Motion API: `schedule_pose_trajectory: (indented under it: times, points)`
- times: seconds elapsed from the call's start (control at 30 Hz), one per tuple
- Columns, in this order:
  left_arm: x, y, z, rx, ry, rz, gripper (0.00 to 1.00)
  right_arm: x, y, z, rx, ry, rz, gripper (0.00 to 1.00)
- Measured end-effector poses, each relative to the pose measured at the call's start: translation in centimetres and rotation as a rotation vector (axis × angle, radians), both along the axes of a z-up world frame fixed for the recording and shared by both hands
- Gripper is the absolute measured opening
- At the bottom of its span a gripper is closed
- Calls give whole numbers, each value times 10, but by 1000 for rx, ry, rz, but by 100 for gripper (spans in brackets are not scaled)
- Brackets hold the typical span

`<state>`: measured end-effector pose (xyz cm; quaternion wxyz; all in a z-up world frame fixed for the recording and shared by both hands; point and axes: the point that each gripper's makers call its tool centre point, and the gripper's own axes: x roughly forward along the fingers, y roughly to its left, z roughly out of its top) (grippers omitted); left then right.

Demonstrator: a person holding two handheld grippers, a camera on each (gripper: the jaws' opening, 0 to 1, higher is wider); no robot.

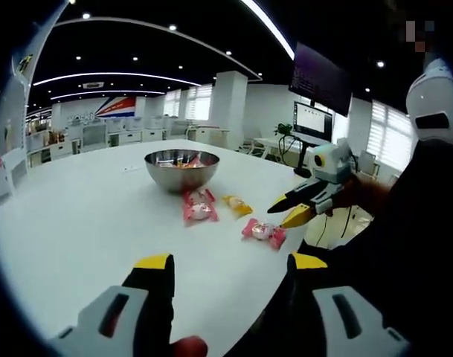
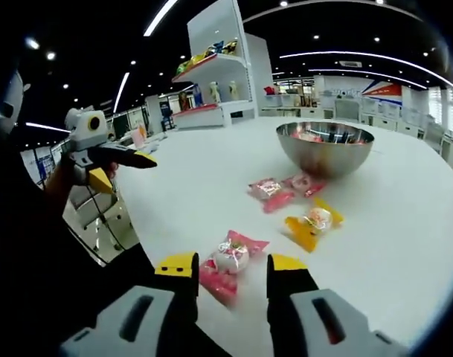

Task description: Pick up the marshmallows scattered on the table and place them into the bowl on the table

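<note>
A steel bowl stands on the white table, with a few wrapped sweets inside. Wrapped marshmallows lie in front of it: a pink one, a yellow one, and a pink one near the table edge. My right gripper is open, its jaws on either side of that near pink marshmallow. My left gripper is open and holds nothing, hovering off the table's edge.
The table edge runs close to both grippers. A dark sleeve fills the right of the left gripper view. A shelf with goods and desks with a monitor stand beyond the table.
</note>
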<state>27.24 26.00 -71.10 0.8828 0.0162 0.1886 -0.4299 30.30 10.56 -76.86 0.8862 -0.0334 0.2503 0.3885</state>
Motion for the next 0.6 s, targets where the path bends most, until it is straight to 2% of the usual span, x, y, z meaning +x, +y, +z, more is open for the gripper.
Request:
schedule_pose_trajectory:
  times: [0.23, 0.47, 0.6]
  points:
    - [5, 1, -1, 2, 8, 8, 61, 4, 12, -9, -15, 28, 25, 35]
    - [7, 1, -3, 3, 15, 12, 61, 7, 27, -8, -52, 1, 73, 35]
    - [9, 4, -5, 6, 22, 25, 61, 4, 34, -14, -102, -27, 112, 34]
